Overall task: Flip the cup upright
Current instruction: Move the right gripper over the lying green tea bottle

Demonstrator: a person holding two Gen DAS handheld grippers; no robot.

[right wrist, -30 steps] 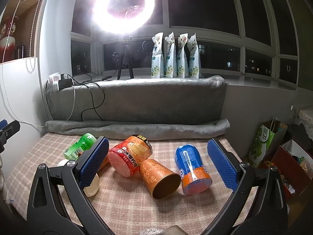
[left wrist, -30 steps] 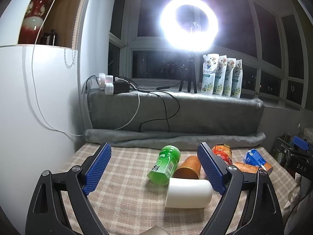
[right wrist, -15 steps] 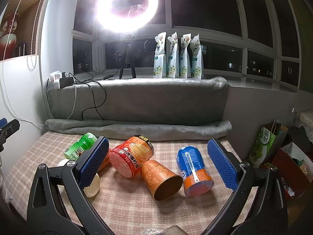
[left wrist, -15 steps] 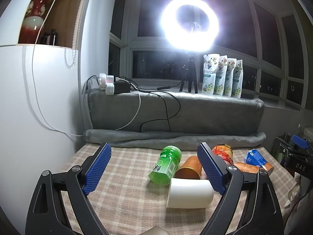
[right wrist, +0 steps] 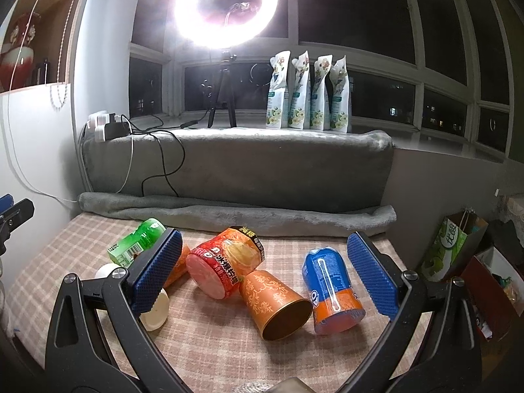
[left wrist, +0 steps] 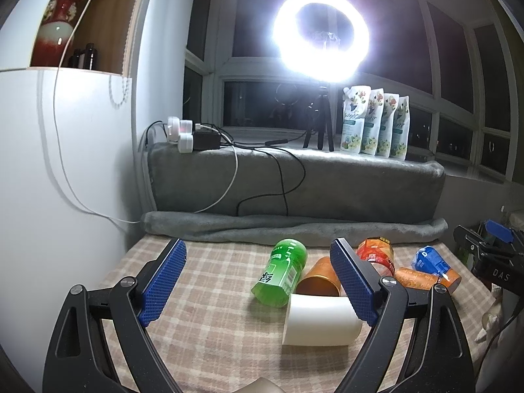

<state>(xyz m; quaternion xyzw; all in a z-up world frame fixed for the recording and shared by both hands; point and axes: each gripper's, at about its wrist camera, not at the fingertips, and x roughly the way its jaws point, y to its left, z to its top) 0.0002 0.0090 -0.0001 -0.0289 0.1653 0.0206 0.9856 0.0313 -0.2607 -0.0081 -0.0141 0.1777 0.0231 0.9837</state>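
Several cups lie on their sides on a checked cloth (right wrist: pixel 203 334). An orange patterned cup (right wrist: pixel 273 298) points its open mouth toward me, between the open jaws of my right gripper (right wrist: pixel 262 276). A red cup (right wrist: pixel 226 263) and a blue-and-orange cup (right wrist: pixel 332 290) lie on either side of it. A white cup (left wrist: pixel 319 319) lies in front of my open left gripper (left wrist: pixel 258 281), partly behind the right finger. A green cup (left wrist: pixel 283 270) and another orange cup (left wrist: pixel 319 278) lie behind it. Both grippers hover, empty.
A grey padded ledge (right wrist: pixel 235 167) with a rolled blanket borders the back. A ring light on a tripod (right wrist: pixel 224 9), pouches (right wrist: pixel 308 91) and cables with plugs (left wrist: pixel 193 136) sit on it. A white cabinet (left wrist: pixel 65 170) stands at left; bags (right wrist: pixel 455 245) at right.
Both views have shifted slightly; the cups sit a little to the right and higher in frame. The grippers stay open and no cup has moved.
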